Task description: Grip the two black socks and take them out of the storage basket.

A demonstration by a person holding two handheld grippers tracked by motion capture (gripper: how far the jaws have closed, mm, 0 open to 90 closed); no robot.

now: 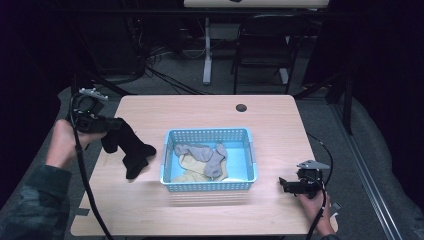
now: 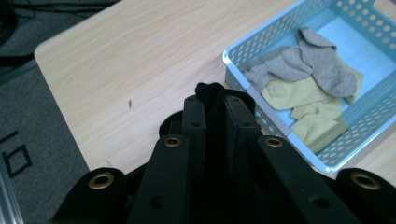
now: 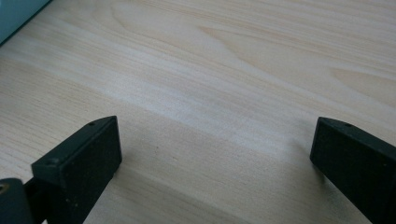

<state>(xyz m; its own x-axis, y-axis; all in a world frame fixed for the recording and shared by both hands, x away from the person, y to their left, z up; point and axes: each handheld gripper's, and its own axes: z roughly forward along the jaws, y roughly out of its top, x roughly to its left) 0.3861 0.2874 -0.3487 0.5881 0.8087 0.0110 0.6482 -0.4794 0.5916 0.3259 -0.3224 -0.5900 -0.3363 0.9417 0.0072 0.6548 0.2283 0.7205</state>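
The left gripper (image 1: pixel 116 125) is clamped on a black sock (image 1: pixel 131 146). In the left gripper view its 2 jaws are squeezed close together, and a bit of the black sock (image 2: pixel 211 93) pokes up between them. The sock hangs down from the gripper near the left edge of the table (image 1: pixel 200 112), and its lower end touches the wood. The hand (image 1: pixel 64 142) holding this gripper is past the left edge of the table.

Just beside the sock, in the middle of the table, sits a blue basket (image 1: pixel 167 165) with small holes in its walls. A grey sock (image 1: pixel 205 154) lies in it, on top of a pale yellow sock (image 1: pixel 189 167).

The right gripper (image 1: pixel 283 185) sits low near the front right corner of the table, well apart from the basket. Its 2 jaws are wide apart, with just bare wood between them.
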